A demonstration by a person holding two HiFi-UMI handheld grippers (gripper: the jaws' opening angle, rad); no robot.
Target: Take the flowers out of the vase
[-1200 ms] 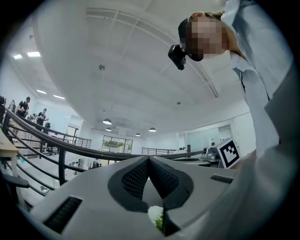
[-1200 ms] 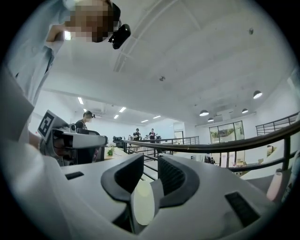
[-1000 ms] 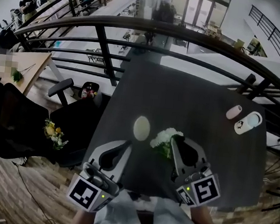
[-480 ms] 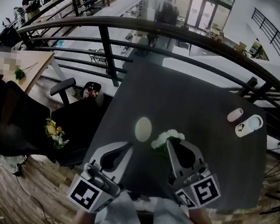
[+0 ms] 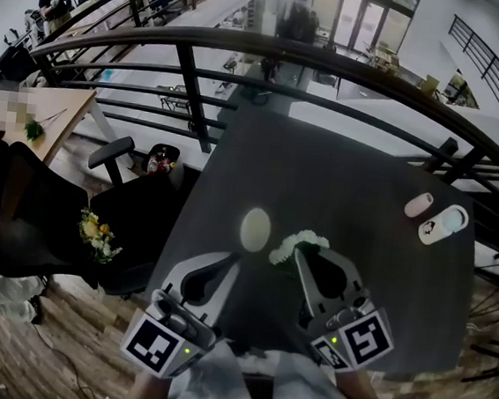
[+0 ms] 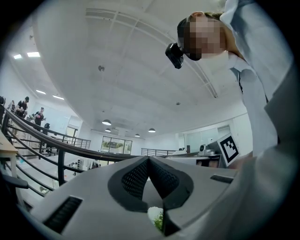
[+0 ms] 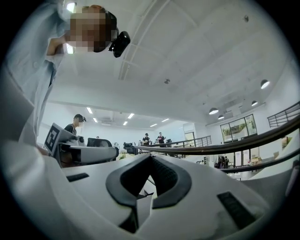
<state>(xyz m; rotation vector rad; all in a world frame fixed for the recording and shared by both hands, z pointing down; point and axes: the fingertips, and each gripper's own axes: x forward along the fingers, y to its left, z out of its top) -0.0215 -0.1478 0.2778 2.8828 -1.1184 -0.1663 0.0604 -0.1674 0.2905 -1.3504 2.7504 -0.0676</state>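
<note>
White flowers [image 5: 296,243], one small cluster with green below: out of the vase, just right of it, over the table's [image 5: 351,161] near-left part.

Vase [image 5: 254,228]: pale oval seen from above, near the table's left edge. No stem shows in it.

Right gripper [image 5: 304,255]: jaws together, the bloom at their tips. By the head view they are clamped on the stem, though the stem itself is hidden.

Left gripper [image 5: 230,261]: tips together just near of the vase. Its own view shows a speck of white and green low in the gap behind them, apparently not gripped.

Pink capsule [image 5: 418,203] and white case [image 5: 442,221]: near the right edge, apart from the work.

Step in hand, as judged: carrying the removed flowers clear. The next move calls for a bare spot on the table, away from the vase, then parting the jaws to lay the flowers down.
</note>
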